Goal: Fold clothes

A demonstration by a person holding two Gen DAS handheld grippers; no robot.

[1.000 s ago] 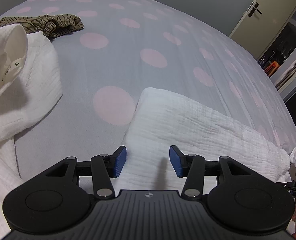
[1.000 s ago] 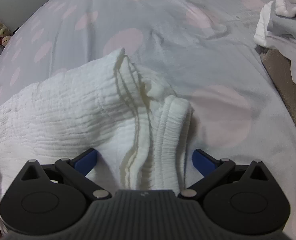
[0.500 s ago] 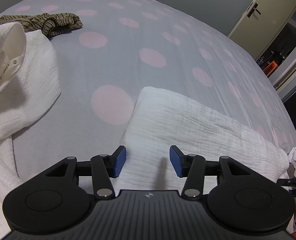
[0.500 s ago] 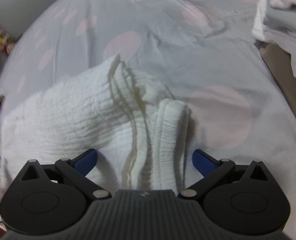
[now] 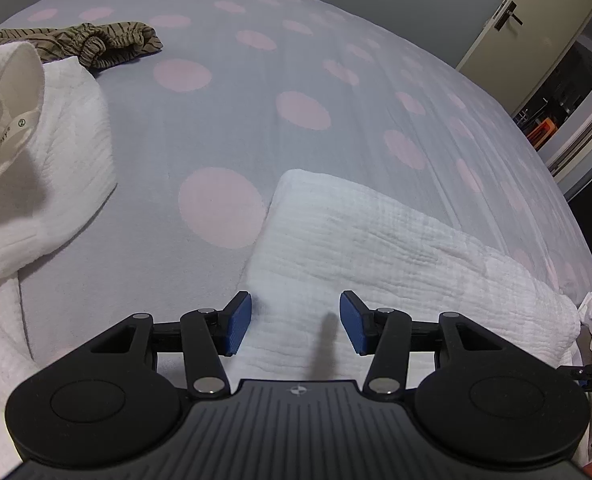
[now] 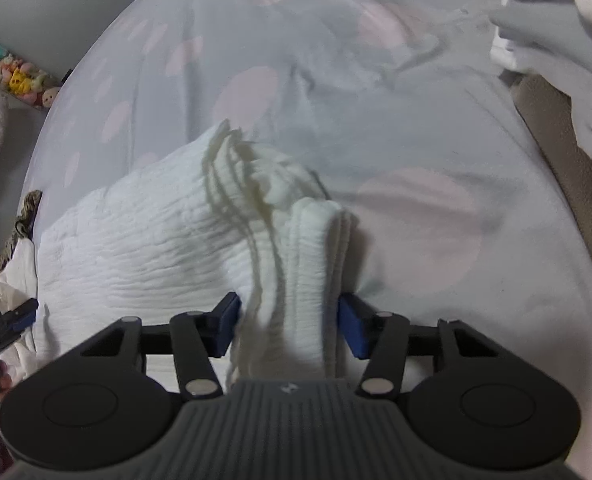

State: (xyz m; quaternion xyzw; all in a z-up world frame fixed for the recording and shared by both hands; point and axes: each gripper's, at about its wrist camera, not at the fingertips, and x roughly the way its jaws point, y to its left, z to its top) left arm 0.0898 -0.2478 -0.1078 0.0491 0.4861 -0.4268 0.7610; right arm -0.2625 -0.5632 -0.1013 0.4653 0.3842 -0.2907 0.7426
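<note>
Tongs differ — the right gripper [image 6: 288, 322] has just been closing on the garment's [image 6: 156, 248] bunched hem to lift it, the left gripper [image 5: 292, 322] spread — steadying.

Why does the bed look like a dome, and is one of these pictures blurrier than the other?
Left wrist view: sharp, but the fisheye lens bulges the polka-dot bedspread and darkens the corners. Right wrist view: softer; the bunched white garment between the right gripper is smeared, and the lighting is dim and even.
</note>
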